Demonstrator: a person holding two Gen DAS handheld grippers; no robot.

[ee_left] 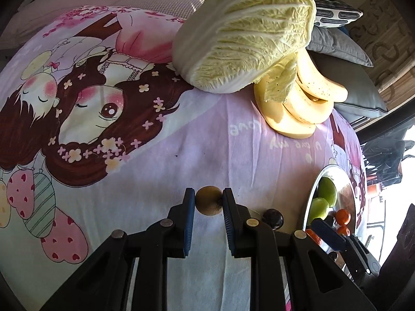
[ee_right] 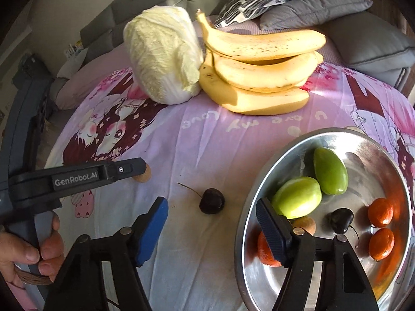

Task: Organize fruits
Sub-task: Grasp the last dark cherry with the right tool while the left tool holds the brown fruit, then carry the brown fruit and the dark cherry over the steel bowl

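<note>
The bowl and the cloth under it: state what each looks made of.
Bowl: likely stainless steel, polished; its inner wall gleams and mirrors the oranges and green fruits.
Cloth: thin woven fabric, probably cotton or polyester, matte; it wrinkles softly and carries a printed cartoon design and lettering.

cabbage (ee_right: pixel 163 54) left of, touching bananas (ee_right: pixel 259 77) | cherry (ee_right: pixel 212 200) left of bowl (ee_right: pixel 324 137)

Two cherries (ee_right: pixel 212 204), three oranges (ee_right: pixel 380 212), two green fruits (ee_right: pixel 330 171).
</note>
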